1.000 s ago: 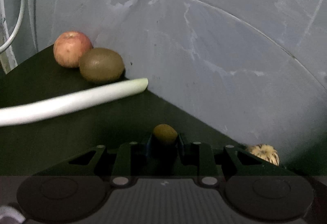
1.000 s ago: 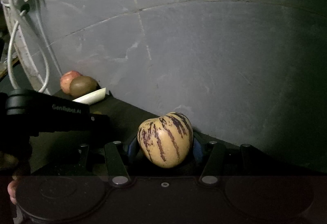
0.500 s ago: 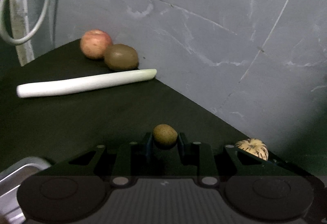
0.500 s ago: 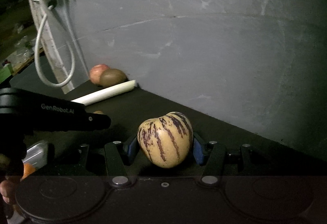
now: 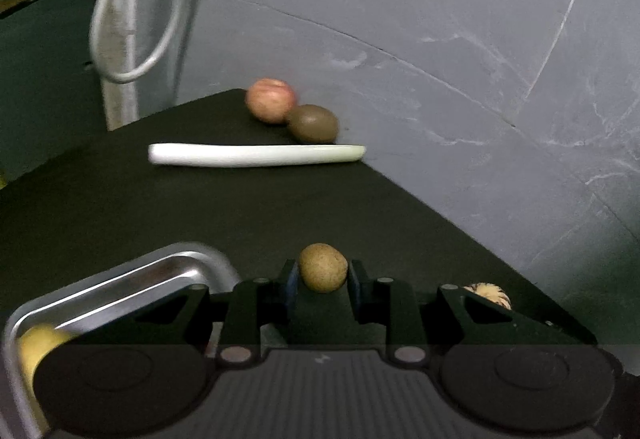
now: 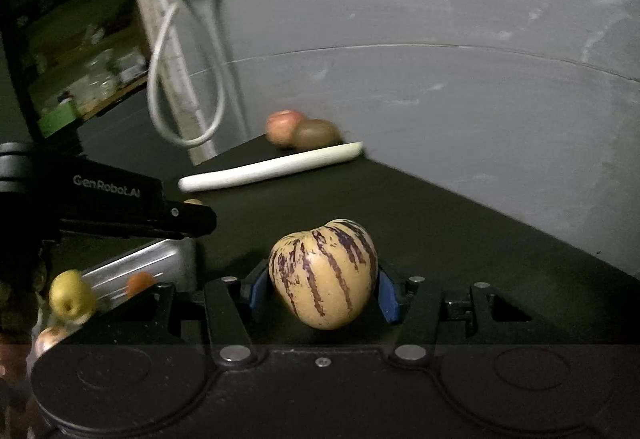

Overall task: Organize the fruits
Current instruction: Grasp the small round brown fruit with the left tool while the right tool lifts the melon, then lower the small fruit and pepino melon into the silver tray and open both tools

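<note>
My left gripper is shut on a small brown round fruit. My right gripper is shut on a cream fruit with purple stripes; its top also peeks in at the right of the left wrist view. A metal tray lies at the lower left, with a yellow fruit in it. In the right wrist view the tray holds a yellow-green fruit and an orange one. The left gripper's body reaches above that tray. A red apple and a kiwi sit at the far corner of the dark table.
A long white leek stalk lies across the dark table in front of the apple and kiwi. A grey wall borders the table on the right. A looped white cable hangs at the far left.
Both grippers have pulled back and to the left with their fruits. The apple, kiwi and leek now look farther off, and the metal tray has come into view at the lower left.
</note>
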The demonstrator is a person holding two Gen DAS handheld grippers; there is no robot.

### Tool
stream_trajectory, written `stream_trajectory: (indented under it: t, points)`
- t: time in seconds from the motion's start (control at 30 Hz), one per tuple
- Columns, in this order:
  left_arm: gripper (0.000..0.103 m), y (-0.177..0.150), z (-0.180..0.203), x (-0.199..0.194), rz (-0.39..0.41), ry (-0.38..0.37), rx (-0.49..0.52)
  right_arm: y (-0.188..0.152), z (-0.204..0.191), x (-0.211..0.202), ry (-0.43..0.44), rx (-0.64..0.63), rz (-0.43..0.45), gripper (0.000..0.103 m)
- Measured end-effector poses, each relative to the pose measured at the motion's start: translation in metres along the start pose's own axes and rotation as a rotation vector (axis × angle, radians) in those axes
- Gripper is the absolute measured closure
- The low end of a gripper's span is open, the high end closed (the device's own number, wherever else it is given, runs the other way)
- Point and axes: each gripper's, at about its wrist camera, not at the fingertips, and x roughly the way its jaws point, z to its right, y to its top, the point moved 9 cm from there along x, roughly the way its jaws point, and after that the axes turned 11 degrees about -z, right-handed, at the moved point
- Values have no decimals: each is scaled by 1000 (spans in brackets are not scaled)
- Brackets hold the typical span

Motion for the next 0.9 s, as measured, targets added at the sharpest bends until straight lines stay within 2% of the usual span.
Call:
stream_trajectory:
  t: [0.4, 0.63, 0.9]
  points:
    - [75, -41, -57, -38, -8, 86, -94, -32, -69, -24, 111, -183, -42, 48]
    - [75, -55, -73, -34, -57, 125, -114, -50, -97, -28, 162, -304, -85, 48]
    - [75, -61, -81, -26, -118, 144, -119, -61, -108, -24, 196, -405, -150, 48]
